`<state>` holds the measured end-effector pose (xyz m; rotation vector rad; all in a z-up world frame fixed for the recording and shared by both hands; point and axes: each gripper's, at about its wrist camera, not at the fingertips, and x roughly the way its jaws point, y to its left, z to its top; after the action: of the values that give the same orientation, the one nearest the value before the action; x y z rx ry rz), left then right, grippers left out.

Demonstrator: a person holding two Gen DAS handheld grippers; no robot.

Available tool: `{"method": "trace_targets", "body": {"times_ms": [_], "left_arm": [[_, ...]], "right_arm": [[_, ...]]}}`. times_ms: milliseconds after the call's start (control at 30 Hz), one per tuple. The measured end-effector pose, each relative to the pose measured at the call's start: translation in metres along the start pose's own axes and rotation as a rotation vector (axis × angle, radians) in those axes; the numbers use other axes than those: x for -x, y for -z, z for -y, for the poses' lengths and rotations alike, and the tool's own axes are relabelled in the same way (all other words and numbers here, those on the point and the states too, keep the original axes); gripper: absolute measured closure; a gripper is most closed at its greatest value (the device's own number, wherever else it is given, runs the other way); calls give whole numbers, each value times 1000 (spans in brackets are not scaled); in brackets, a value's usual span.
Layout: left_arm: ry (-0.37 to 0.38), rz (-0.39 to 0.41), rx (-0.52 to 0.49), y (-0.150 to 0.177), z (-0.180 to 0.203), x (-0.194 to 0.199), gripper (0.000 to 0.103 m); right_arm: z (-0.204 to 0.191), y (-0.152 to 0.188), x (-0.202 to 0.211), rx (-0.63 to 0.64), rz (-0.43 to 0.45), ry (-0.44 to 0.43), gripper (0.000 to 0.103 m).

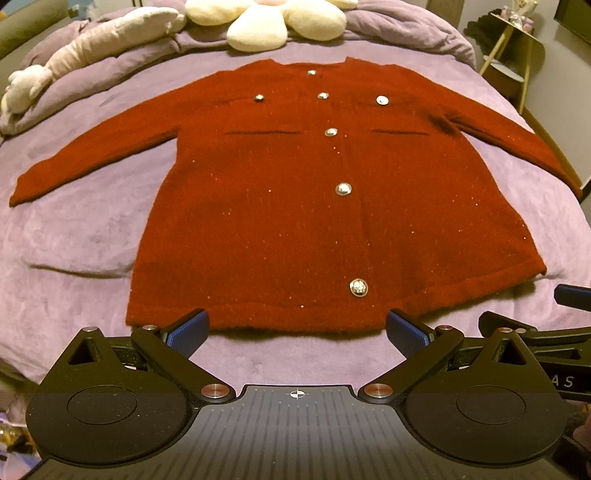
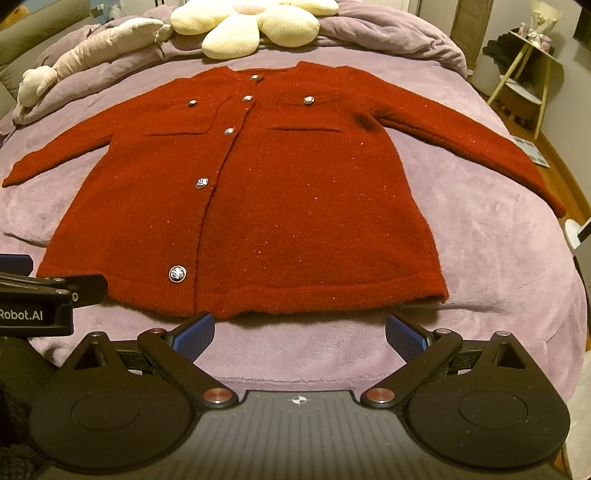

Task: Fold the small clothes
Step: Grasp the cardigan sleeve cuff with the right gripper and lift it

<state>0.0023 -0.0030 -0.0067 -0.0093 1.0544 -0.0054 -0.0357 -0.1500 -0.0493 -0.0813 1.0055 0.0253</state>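
Note:
A small dark red knitted cardigan with silver buttons lies flat, front up and buttoned, on a purple bed cover, both sleeves spread out to the sides. The same cardigan fills the right wrist view. My left gripper is open just short of the hem's middle, nothing between its blue pads. My right gripper is open too, near the hem's right half, and holds nothing. The right gripper's body shows at the left view's right edge; the left gripper's body shows at the right view's left edge.
The purple bed cover spreads wide around the cardigan. A cream flower-shaped pillow and a pale plush toy lie at the head of the bed. A small side table stands to the right, beyond the bed's edge.

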Motion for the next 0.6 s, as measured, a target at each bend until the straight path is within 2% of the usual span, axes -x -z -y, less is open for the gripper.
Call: {"method": "trace_targets", "body": {"times_ms": [200, 233, 300, 333, 400, 467, 533, 600], "left_arm": [[14, -17, 8, -2, -3, -7, 0], [18, -19, 15, -4, -4, -9, 0], [32, -15, 30, -8, -8, -12, 0], [44, -8, 39, -11, -9, -14, 0], [86, 29, 60, -16, -15, -18, 0], [92, 82, 76, -24, -19, -24, 0], [64, 128, 77, -32, -20, -32, 0], [20, 135, 67, -43, -21, -47, 0]], "right_arm": [[8, 0, -2, -23, 28, -51, 4], [13, -2, -2, -39, 50, -81, 4], [29, -5, -1, -96, 147, -147, 4], [44, -6, -1, -144, 242, -182, 4], [75, -13, -10, -237, 366, -202, 4], [112, -28, -29, -353, 355, -174, 4], [159, -42, -54, -532, 300, -130, 4], [217, -45, -78, -744, 323, -178, 4]]}}
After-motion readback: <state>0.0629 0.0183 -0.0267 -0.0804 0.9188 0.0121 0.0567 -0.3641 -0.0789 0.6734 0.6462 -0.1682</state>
